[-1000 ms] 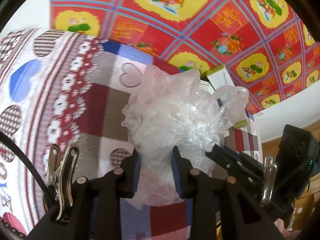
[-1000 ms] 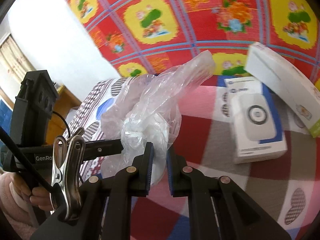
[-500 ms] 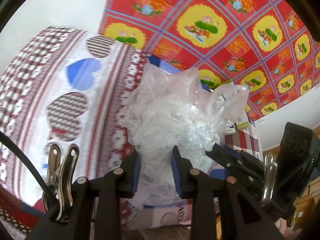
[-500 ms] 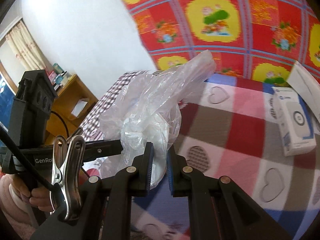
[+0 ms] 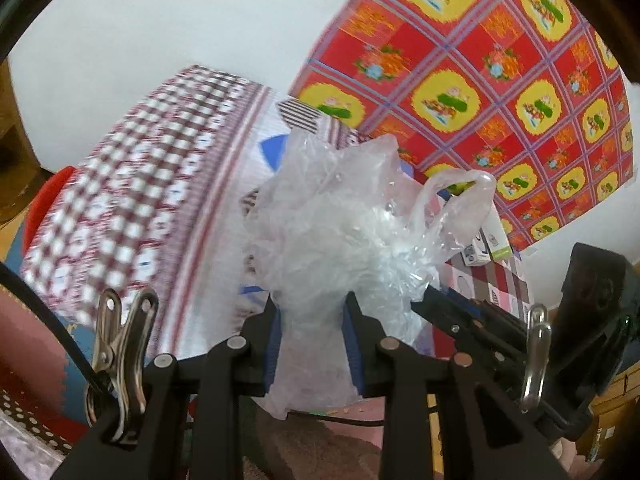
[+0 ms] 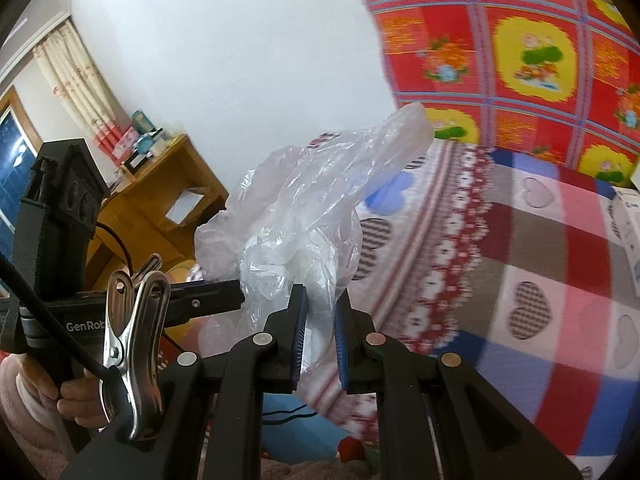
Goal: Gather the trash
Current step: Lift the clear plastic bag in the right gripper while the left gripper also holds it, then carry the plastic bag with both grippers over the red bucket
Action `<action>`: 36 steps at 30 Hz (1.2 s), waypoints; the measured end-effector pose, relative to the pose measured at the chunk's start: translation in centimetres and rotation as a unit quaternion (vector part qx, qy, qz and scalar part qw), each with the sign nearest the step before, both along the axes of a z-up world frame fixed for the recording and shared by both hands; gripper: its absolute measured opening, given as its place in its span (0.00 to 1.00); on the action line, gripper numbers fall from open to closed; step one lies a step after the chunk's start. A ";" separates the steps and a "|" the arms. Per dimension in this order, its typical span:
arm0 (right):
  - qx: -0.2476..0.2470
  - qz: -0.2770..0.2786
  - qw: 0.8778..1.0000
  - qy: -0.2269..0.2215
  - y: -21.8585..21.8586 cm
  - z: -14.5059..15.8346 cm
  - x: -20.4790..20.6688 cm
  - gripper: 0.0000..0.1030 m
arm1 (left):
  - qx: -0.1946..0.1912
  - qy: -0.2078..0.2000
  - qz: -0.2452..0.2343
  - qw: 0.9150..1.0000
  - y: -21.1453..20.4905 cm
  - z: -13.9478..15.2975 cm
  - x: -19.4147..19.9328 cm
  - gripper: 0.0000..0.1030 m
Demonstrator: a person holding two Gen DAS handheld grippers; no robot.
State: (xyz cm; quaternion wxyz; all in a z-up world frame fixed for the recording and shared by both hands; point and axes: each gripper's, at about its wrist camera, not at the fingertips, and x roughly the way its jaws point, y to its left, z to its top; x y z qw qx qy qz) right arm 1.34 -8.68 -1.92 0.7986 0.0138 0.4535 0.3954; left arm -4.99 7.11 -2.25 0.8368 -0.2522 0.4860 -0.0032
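Since a second ago both grippers have carried the plastic bag (image 5: 340, 236) away from the middle of the bed, so the checked bedspread (image 6: 532, 264) that filled the views then now falls off behind it, and the bed's near edge and the floor show below.

The bag hangs in the air off the bed's side edge, a crumpled clear bundle held from two sides. The left gripper (image 5: 314, 344) pinches its lower bulk between the blue pads, jaws part closed on the bunched plastic. The right gripper (image 6: 320, 344) has its jaws pressed nearly together on a thin fold of the same bag (image 6: 304, 220). The bundle's long axis runs up and away from the fingers, its loose handle loop (image 5: 460, 200) pointing toward the red and yellow patterned cloth (image 5: 500, 80) on the wall.

Around the bag there is open air. The bedspread's patterned border (image 5: 132, 208) drops down the bed's side. Small boxes (image 5: 486, 246) lie far back on the bed near the cloth; their print is too small to read.

A wooden desk (image 6: 160, 196) stands by the white wall, beside a curtain (image 6: 76, 88). The left gripper's body, seen from the right wrist, reads "GenRob" (image 6: 86, 326), the rest hidden by a metal clip (image 6: 132, 356). A hand (image 6: 76, 400) grips its handle.
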 end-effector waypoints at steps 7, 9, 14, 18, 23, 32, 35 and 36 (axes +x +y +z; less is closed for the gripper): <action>-0.004 0.042 0.999 -0.007 4.9 0.7 -1.3 0.14 | 0.002 -0.007 0.037 0.999 4.4 0.5 -3.6 0.28; -0.005 0.058 0.998 -0.009 6.4 0.8 -1.3 0.14 | -0.001 -0.008 0.049 0.999 5.5 0.5 -4.3 0.28; -0.002 0.093 0.996 -0.010 9.8 0.4 -1.0 0.14 | -0.006 -0.008 0.084 0.996 8.6 0.4 -5.7 0.28; 0.002 0.123 0.992 -0.003 13.4 -0.1 0.0 0.14 | -0.006 -0.002 0.111 0.994 11.2 0.2 -6.1 0.28; 0.003 0.157 0.988 -0.006 17.3 -0.5 1.7 0.14 | -0.007 -0.002 0.145 0.989 14.8 0.3 -5.7 0.28; -0.013 0.212 0.977 -0.010 24.9 -1.6 4.5 0.15 | 0.005 -0.003 0.199 0.980 20.9 -0.2 -4.1 0.28; -0.020 0.221 0.975 -0.006 27.0 -2.3 5.1 0.15 | 0.004 0.004 0.209 0.978 22.7 -0.8 -3.7 0.28; -0.024 0.223 0.975 -0.005 27.7 -2.6 5.3 0.15 | 0.005 0.007 0.211 0.978 23.3 -1.0 -3.6 0.28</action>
